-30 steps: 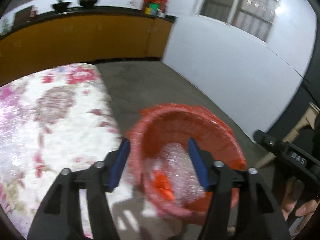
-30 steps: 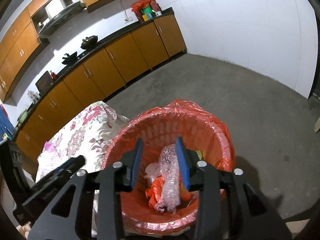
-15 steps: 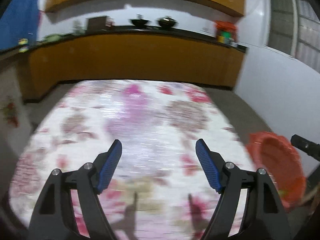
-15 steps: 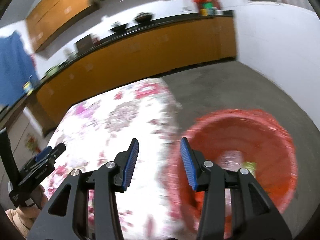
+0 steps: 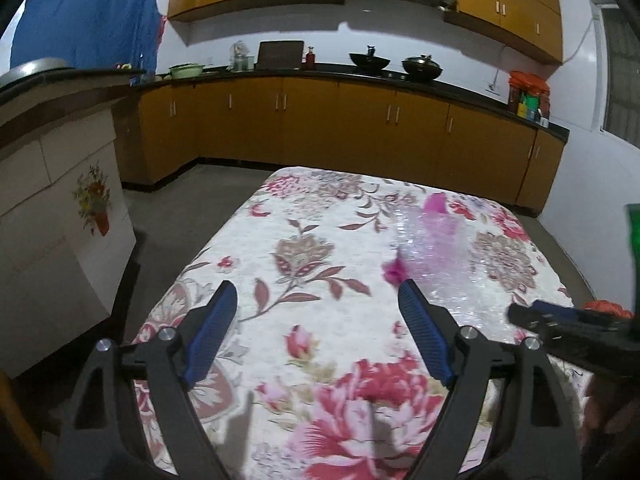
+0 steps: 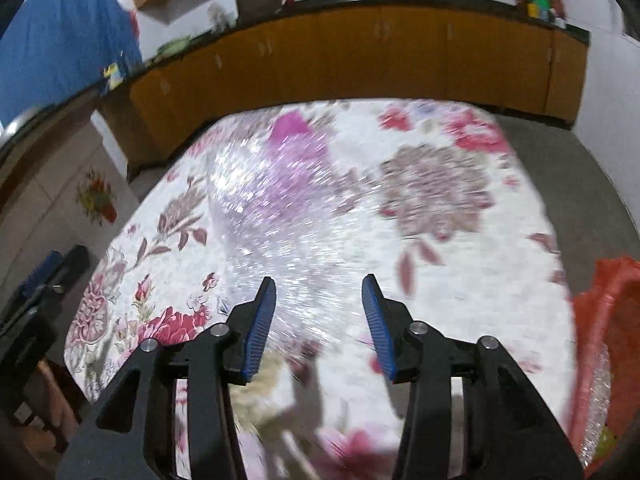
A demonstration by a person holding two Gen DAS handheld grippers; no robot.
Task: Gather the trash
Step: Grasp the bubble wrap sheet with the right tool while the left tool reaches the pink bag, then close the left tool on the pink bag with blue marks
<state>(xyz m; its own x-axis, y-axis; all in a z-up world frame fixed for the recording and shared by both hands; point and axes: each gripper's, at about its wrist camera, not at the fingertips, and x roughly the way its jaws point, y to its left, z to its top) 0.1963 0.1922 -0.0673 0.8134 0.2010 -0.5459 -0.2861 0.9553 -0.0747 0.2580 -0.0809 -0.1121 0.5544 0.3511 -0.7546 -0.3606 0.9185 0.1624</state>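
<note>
A sheet of clear crinkled plastic wrap (image 5: pixel 440 256) with pink patches lies on the floral tablecloth (image 5: pixel 320 320), ahead and right of my left gripper (image 5: pixel 316 294), which is open and empty above the table. In the right wrist view the same plastic (image 6: pixel 280 208) spreads ahead of my right gripper (image 6: pixel 318 288), open and empty above it. The red trash basket (image 6: pixel 608 336) with an orange liner stands past the table's right edge; only its rim (image 5: pixel 604 306) shows in the left view, behind the other gripper.
Orange kitchen cabinets (image 5: pixel 360 128) with pans on the dark counter run along the far wall. A white cabinet with a flower print (image 5: pixel 60 216) stands left of the table. Grey floor surrounds the table.
Both grippers swung left, away from over the trash basket to over the table. The right gripper let go of the plastic it held over the basket and now has wider jaws.
</note>
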